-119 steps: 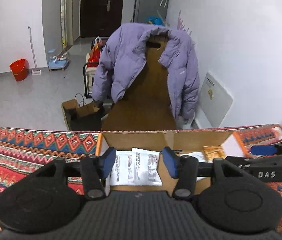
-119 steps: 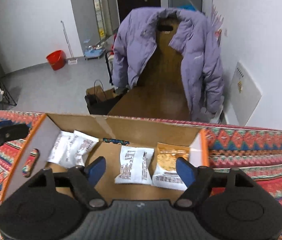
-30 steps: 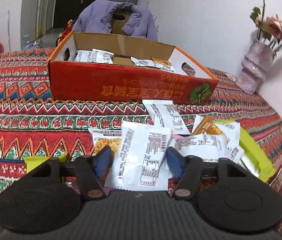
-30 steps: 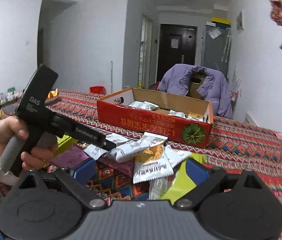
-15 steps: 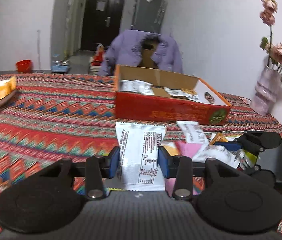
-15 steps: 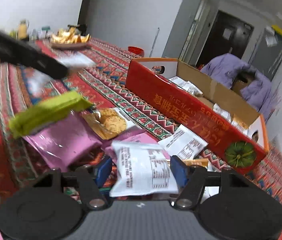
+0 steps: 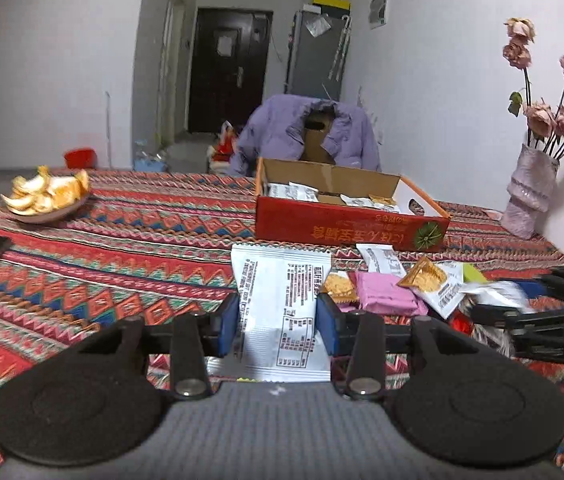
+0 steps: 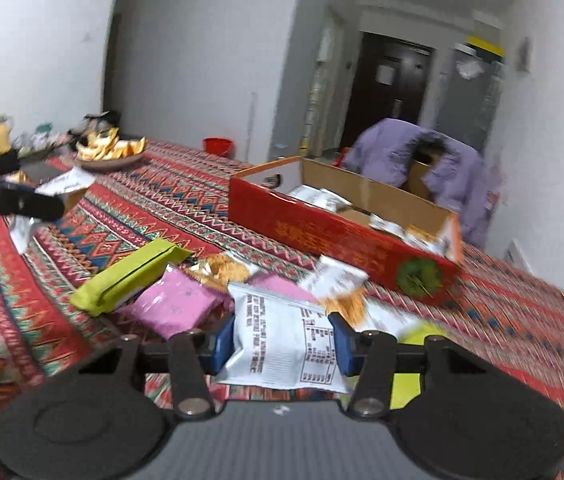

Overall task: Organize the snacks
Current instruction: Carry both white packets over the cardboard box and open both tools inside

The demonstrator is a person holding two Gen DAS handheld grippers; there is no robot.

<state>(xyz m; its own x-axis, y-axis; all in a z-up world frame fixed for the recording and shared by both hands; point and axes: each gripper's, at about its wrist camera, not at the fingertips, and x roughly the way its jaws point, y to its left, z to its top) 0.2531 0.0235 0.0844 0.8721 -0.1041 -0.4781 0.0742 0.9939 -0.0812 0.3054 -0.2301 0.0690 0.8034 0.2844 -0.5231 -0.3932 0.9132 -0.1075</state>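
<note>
Left wrist view: my left gripper (image 7: 277, 326) clamps one white snack packet (image 7: 282, 300), lifted above the patterned tablecloth (image 7: 121, 232). I count one red cardboard box (image 7: 342, 228) beyond, four packets visible inside, and one bowl of orange peel (image 7: 47, 198).

Right wrist view: my right gripper (image 8: 282, 342) has its jaws closing on one white packet (image 8: 282, 344), pads touching it. I count two pink packets (image 8: 177, 304) and one green packet (image 8: 129, 276) beside it.
</note>
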